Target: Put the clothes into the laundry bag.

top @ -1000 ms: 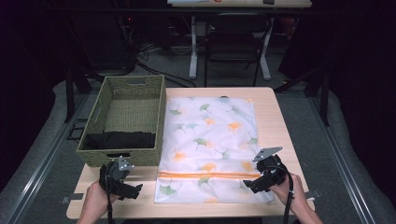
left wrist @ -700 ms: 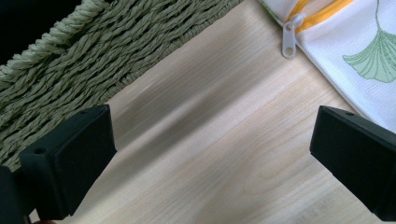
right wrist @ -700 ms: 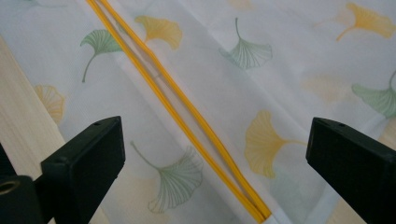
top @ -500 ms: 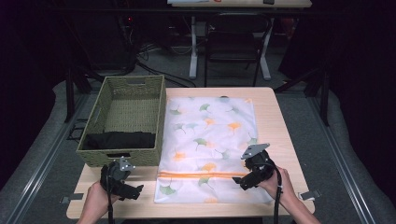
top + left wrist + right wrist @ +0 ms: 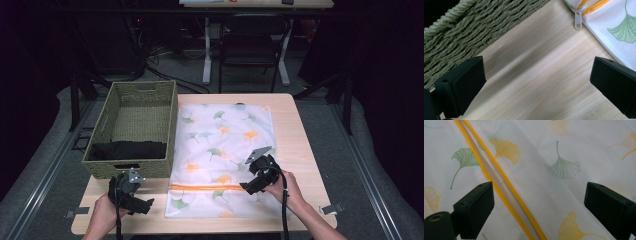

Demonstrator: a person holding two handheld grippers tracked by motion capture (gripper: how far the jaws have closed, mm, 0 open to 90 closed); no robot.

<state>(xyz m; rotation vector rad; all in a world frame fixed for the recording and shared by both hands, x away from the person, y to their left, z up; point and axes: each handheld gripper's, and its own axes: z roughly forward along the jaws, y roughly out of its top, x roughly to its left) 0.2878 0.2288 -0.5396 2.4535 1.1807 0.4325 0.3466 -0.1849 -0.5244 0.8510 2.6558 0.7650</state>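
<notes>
R tool (image 5: 246, 188): jaws apart, just closing a bit, over laundry bag (image 5: 225, 145) zipper (image 5: 207, 187), near bench front edge.
L tool (image 5: 147, 206): jaws apart, nothing between, front-left corner by wicker basket (image 5: 170, 130).

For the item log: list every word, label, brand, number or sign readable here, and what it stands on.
None can be read. The white bag carries only green and orange leaf prints and an orange zipper; the zipper pull, woven basket, dark cloth inside it and table show no lettering.
</notes>
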